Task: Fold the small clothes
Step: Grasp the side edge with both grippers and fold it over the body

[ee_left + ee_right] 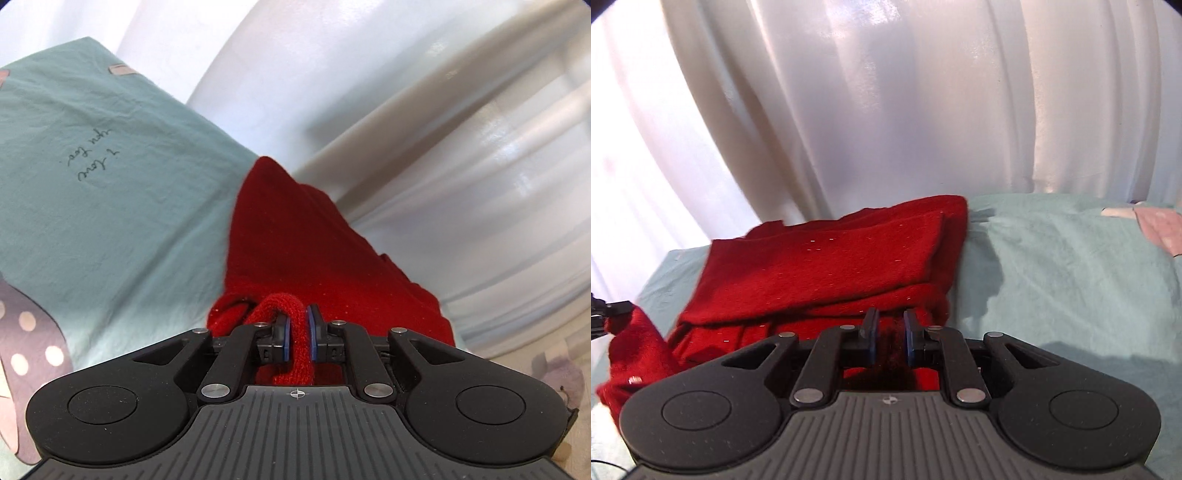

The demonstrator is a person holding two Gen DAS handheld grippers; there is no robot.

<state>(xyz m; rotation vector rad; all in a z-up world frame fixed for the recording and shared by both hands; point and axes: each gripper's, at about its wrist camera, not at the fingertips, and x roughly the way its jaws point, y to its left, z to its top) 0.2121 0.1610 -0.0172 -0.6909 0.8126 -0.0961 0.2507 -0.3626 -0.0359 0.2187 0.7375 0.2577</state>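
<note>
White curtains (pixel 886 110) hung in long vertical folds behind the work surface, glossy where the light struck them. Beneath them lay a pale teal sheet (pixel 110 221), lightly creased, with a few words of dark handwriting printed on it ahead and to the left of the left gripper (pixel 298 325). A polka-dot patch (pixel 33 339) showed at that gripper's near left.

On the sheet sat the red knit garment (pixel 831 266), a soft, fuzzy wool-like fabric flecked with tiny glints. From the right wrist view it lay in at least 2 flat, overlapping layers, its long axis running from the near left up toward the far right, ending in a squared edge ahead of the right gripper (pixel 888 328). From the left wrist view the same cloth rose ahead of the fingers into a tapering, tent-like shape, its tip pointing away toward the curtains.

The left gripper was clenched on a thick ribbed fold of the red knit, the blue pads pressing it from both sides, with the fold running back between the black fingers. The right gripper was likewise grasping the garment: its blue pads stood close together with dark red fabric pinched between them. At the far left of the right wrist view, a bunched corner of the garment hung from a black fingertip, too far off to read in detail.
</note>
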